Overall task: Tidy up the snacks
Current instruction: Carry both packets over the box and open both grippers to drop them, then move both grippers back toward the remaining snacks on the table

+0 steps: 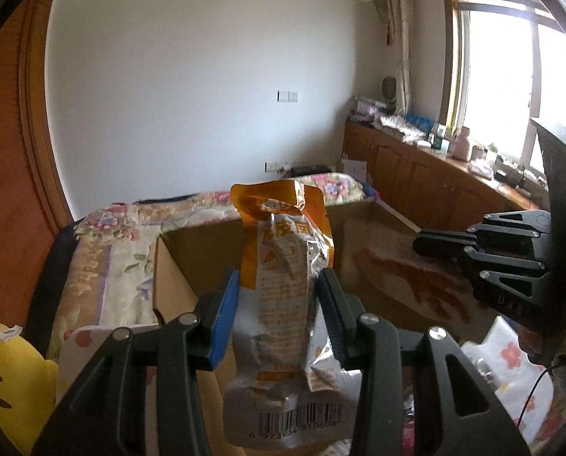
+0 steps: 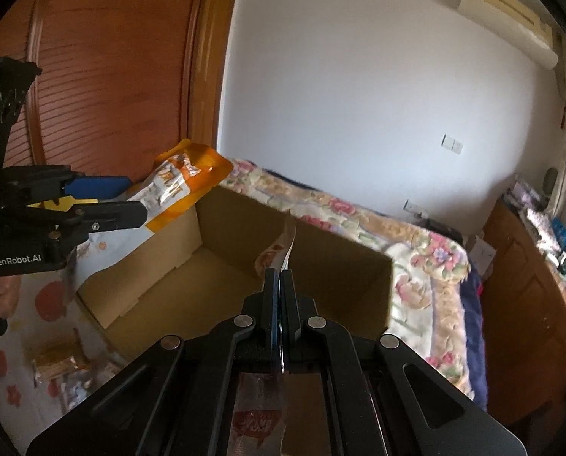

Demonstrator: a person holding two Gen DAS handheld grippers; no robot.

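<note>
Since both packs are headed for the cardboard box (image 2: pixel 244 266), I'm carrying one in each set of tongs and bringing them over its open top together.

Left tongs (image 1: pixel 279 311): part open, pads pressed on the sides of the orange snack pouch (image 1: pixel 283 266). Held around its middle, upright, so the bulky pouch hangs clear of the box wall and can drop straight in. In the right wrist view it sits over the box's near-left corner.

Right tongs (image 2: pixel 281 285): fully closed, pinching the flat red snack packet (image 2: pixel 279 254) edge-on. It's thin, so the jaws meet almost completely. The packet sticks out past the tips over the box interior, its printed tail trailing back under the tongs.

Pouch look: orange top, clear and white lower half, crinkled film, barcode at the bottom end facing the left camera, puffy contents. Packet look: slim foil-like sachet, red print, slightly curled at the free end.

Box sits on the bed (image 2: pixel 416 250) against a floral quilt, flaps open; the part of its floor I can see is bare. More loose snacks (image 2: pixel 58 368) lie on the flowered sheet beside it.

Judgement: both packs nearly over the drop zone, release not yet done.
</note>
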